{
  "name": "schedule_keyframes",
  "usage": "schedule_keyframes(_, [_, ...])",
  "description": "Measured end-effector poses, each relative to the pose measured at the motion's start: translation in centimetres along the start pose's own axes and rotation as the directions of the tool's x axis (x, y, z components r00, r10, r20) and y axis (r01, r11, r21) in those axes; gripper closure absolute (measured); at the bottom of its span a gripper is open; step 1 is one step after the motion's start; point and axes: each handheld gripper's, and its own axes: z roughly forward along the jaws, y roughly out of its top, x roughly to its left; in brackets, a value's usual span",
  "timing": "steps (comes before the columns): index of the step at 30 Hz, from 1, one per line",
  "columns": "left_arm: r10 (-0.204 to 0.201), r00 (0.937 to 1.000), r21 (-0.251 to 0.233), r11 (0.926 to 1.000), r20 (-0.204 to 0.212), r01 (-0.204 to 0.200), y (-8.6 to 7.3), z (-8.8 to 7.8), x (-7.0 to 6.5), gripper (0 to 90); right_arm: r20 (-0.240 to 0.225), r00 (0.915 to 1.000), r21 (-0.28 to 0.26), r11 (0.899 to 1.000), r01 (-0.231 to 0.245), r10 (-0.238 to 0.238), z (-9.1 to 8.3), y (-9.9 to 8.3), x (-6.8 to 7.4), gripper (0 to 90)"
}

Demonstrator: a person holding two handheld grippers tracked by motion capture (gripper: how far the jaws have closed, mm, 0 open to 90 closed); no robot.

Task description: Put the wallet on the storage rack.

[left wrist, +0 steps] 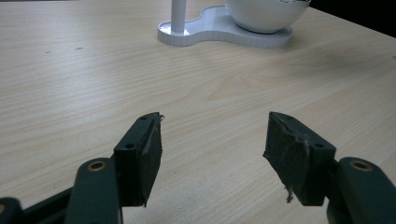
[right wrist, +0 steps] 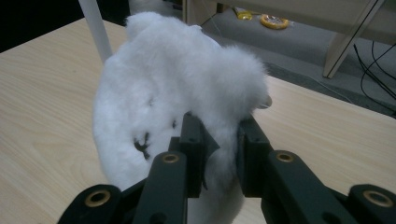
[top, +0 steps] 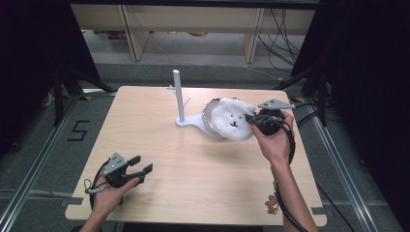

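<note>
On the counter (top: 193, 159) a stand (top: 181, 104) sits toward the back; the plush (top: 232, 118) is at its right, right tongs (top: 252, 119) beside it. Left tongs (top: 140, 164) lie front-left.

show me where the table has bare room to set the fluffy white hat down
Bare wood runs from the white stand toward the left table edge, and across the middle between the left claw and right claw. It is crowded around the white hat, bowl and stand.

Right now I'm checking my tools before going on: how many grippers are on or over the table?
2. The left gripper is at the table's near left, jaws open and empty. The right gripper is at the far right, shut on the fluffy white bear-face cover.
</note>
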Motion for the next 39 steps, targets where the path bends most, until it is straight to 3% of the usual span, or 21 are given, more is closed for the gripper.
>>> schedule_keyframes(9, [0.000, 1.0000, -0.002, 1.0000, 0.000, 0.000, 0.0, 0.0, 0.0, 35.9, -0.006, 0.9998, -0.019, 1.000, -0.016, 0.016, 0.5, 0.7, 0.3, 76.5])
schedule_keyframes(10, [0.000, 1.0000, -0.002, 1.0000, 0.000, 0.000, 0.0, 0.0, 0.0, 35.9, 0.004, 1.0000, -0.018, 1.000, 0.009, -0.009, 0.5, 0.8, 0.1, 76.5])
schedule_keyframes(11, [-0.002, 1.0000, -0.003, 1.0000, 0.002, 0.002, 0.0, 0.0, 0.0, 35.9, -0.004, 0.9997, -0.008, 1.000, -0.025, 0.025, 0.6, 0.9, 0.4, 76.5])
schedule_keyframes(13, [0.001, 1.0000, -0.001, 1.0000, 0.001, -0.001, 0.0, -0.1, 0.0, 35.9, 0.008, 0.9997, -0.018, 1.000, -0.025, 0.025, 0.7, 1.0, 0.4, 76.5])
schedule_keyframes(18, [-0.002, 1.0000, -0.001, 1.0000, -0.001, 0.002, -0.1, -0.1, 0.1, 35.9, 0.006, 0.9999, -0.016, 1.000, -0.015, 0.015, 1.2, 1.3, 0.4, 76.5])
schedule_keyframes(19, [-0.002, 1.0000, -0.001, 1.0000, -0.001, 0.002, -0.1, -0.1, 0.1, 35.9, 0.003, 1.0000, -0.022, 1.000, 0.006, -0.006, 1.3, 1.4, 0.2, 76.5])
schedule_keyframes(24, [0.000, 1.0000, -0.001, 1.0000, -0.002, 0.000, 0.0, -0.1, 0.1, 35.9, 0.009, 0.9999, -0.032, 0.999, -0.014, 0.014, 1.7, 1.5, 0.4, 76.5])
schedule_keyframes(27, [-0.001, 1.0000, -0.002, 1.0000, -0.002, 0.001, -0.1, -0.1, 0.1, 36.0, 0.003, 0.9998, -0.012, 1.000, -0.021, 0.021, 1.9, 1.8, 0.4, 76.5])
schedule_keyframes(30, [-0.001, 1.0000, -0.002, 1.0000, -0.002, 0.001, -0.1, -0.1, 0.1, 35.9, 0.014, 0.9999, -0.033, 0.999, -0.009, 0.010, 2.2, 1.9, 0.3, 76.5])
schedule_keyframes(38, [-0.001, 1.0000, -0.001, 1.0000, -0.001, 0.001, -0.1, -0.1, 0.1, 35.9, 0.013, 0.9998, -0.005, 1.000, -0.014, 0.014, 2.4, 2.4, 0.3, 76.5])
schedule_keyframes(39, [-0.001, 1.0000, -0.001, 1.0000, -0.002, 0.001, -0.1, -0.1, 0.1, 35.9, 0.016, 0.9998, -0.018, 1.000, 0.007, -0.006, 2.7, 2.5, 0.1, 76.5])
